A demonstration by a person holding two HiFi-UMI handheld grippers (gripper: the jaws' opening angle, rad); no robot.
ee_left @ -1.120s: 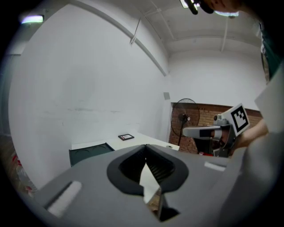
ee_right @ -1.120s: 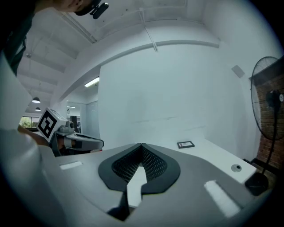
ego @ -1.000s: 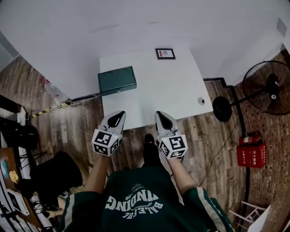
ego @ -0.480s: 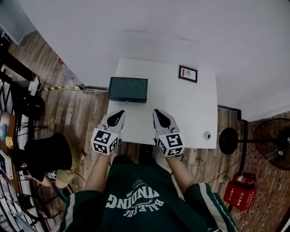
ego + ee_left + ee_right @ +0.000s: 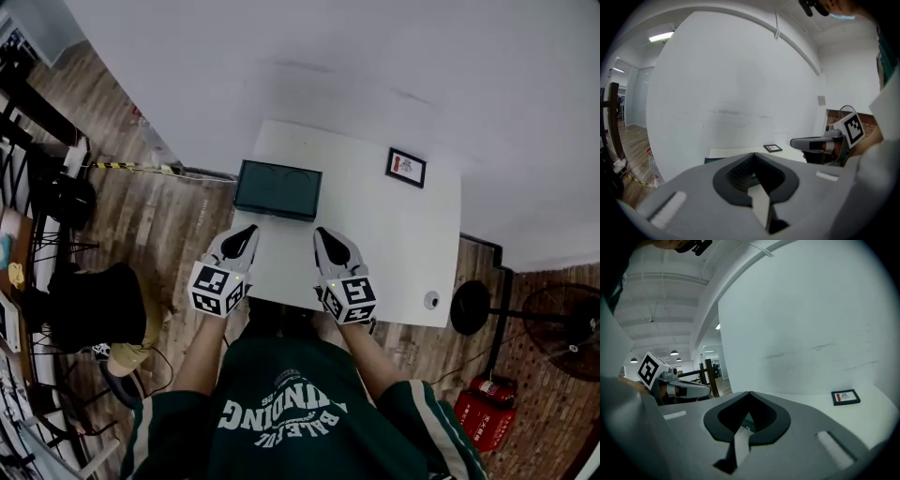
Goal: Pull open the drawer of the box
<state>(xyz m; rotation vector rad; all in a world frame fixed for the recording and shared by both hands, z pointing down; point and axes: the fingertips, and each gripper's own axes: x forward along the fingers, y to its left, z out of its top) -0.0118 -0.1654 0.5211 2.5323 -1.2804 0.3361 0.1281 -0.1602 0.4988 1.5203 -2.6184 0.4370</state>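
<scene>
A dark green box (image 5: 277, 189) stands at the far left of the white table (image 5: 394, 234), its long side facing me. Both grippers hover side by side above the table's near edge, short of the box and touching nothing. My left gripper (image 5: 247, 231) is shut and empty, with its tips meeting (image 5: 753, 153); a sliver of the box (image 5: 709, 160) shows past its jaws. My right gripper (image 5: 322, 232) is likewise shut and empty (image 5: 749, 393). No drawer front or handle can be made out in any view.
A small black-framed picture (image 5: 405, 167) lies at the table's far right, and a small round object (image 5: 431, 300) sits near its front right corner. A white wall stands behind the table. A fan (image 5: 562, 323) and a red extinguisher (image 5: 483, 408) are on the wooden floor to the right.
The head view has swung, so the table and box now lie further right and closer to the grippers. Both grippers keep their places in the view and stay shut.
</scene>
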